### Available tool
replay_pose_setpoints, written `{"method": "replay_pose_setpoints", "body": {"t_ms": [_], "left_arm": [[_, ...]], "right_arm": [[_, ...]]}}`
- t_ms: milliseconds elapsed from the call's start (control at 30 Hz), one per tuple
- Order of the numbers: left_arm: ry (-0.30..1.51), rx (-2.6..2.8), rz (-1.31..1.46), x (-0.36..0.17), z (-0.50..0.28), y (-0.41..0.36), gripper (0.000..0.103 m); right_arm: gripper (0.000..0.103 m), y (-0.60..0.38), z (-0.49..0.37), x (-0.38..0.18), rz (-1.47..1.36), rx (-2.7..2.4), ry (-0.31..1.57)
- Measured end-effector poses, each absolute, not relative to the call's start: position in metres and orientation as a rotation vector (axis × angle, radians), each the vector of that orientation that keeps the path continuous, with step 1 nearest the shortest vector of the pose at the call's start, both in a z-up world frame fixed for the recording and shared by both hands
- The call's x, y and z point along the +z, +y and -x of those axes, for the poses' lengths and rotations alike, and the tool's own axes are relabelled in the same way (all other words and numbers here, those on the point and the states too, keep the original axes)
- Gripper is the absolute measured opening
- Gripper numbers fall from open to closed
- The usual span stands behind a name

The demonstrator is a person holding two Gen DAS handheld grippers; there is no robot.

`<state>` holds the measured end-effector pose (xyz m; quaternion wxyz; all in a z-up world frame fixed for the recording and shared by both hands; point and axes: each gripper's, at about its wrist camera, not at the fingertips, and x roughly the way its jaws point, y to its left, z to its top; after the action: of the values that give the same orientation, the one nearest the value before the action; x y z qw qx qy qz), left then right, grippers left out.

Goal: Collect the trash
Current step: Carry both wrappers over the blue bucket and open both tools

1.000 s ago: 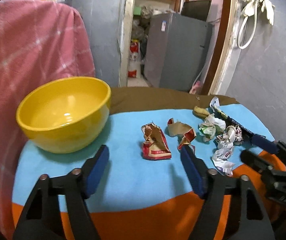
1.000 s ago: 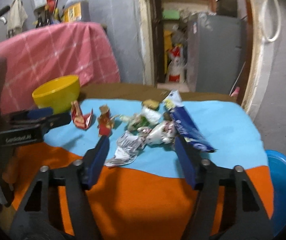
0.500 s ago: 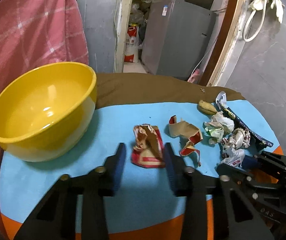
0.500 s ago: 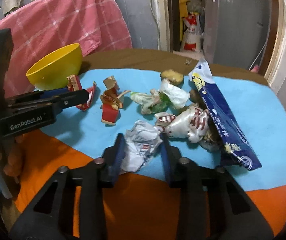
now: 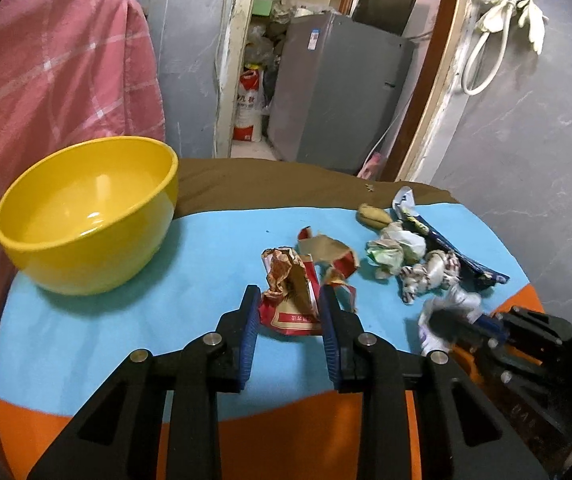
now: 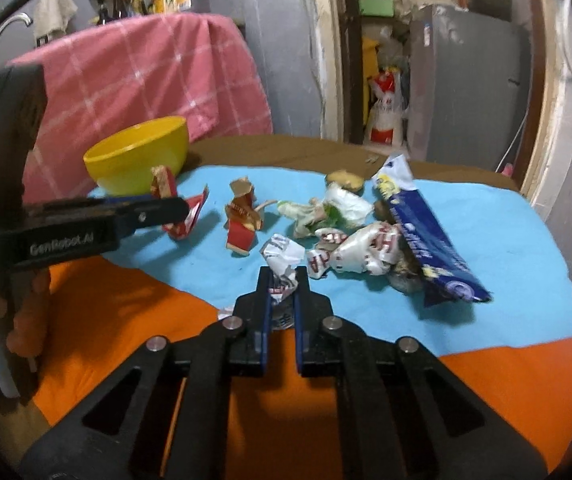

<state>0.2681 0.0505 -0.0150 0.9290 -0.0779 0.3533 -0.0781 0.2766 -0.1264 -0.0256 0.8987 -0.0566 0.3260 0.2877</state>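
Left wrist view: the left gripper (image 5: 288,306) has just been closing, and its blue pads (image 5: 250,322) now pinch the crumpled red-and-brown wrapper (image 5: 290,292), which lies on the blue cloth (image 5: 125,320). The yellow bowl (image 5: 85,216) stands to the left, apparently empty, well apart from the wrapper. A torn brown-and-red scrap (image 5: 332,254) lies just behind the gripped piece; farther right sit a white-and-green wad (image 5: 396,248), a silver-and-red wrapper (image 5: 430,272), a dark blue packet (image 5: 446,240) and a small tan lump (image 5: 374,214). The right gripper (image 5: 452,326) enters from the right edge, blurred, at a white scrap.

Right wrist view: the right gripper (image 6: 281,286) has likewise just been closing; its jaws stand narrow and clamp the crumpled white paper (image 6: 281,256) at the near edge of the blue cloth (image 6: 506,260). The left gripper (image 6: 173,210) reaches in from the left, holding the red wrapper (image 6: 189,216) in front of the yellow bowl (image 6: 137,156).

Progress: early. Nothing appears to be in the bowl; two pieces are gripped but seemingly not yet lifted, and at least five others remain on the cloth. Carrying both to the bowl is the likely next step
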Motion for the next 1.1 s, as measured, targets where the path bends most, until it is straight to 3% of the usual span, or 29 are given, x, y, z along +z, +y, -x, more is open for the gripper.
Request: {"method": "replay_pose_setpoints", "body": {"t_ms": [600,1100], "left_arm": [[0.369,-0.383,0.203,0.055,-0.226,-0.049,0.025],[0.442,-0.567,0.187,0.062,-0.258,-0.174,0.025]], "right_arm": [[0.027,-0.244,-0.201,0.048,0.03,0.266,0.138],[0.028,-0.35,-0.206,0.05,-0.116,-0.007,0.189]]}}
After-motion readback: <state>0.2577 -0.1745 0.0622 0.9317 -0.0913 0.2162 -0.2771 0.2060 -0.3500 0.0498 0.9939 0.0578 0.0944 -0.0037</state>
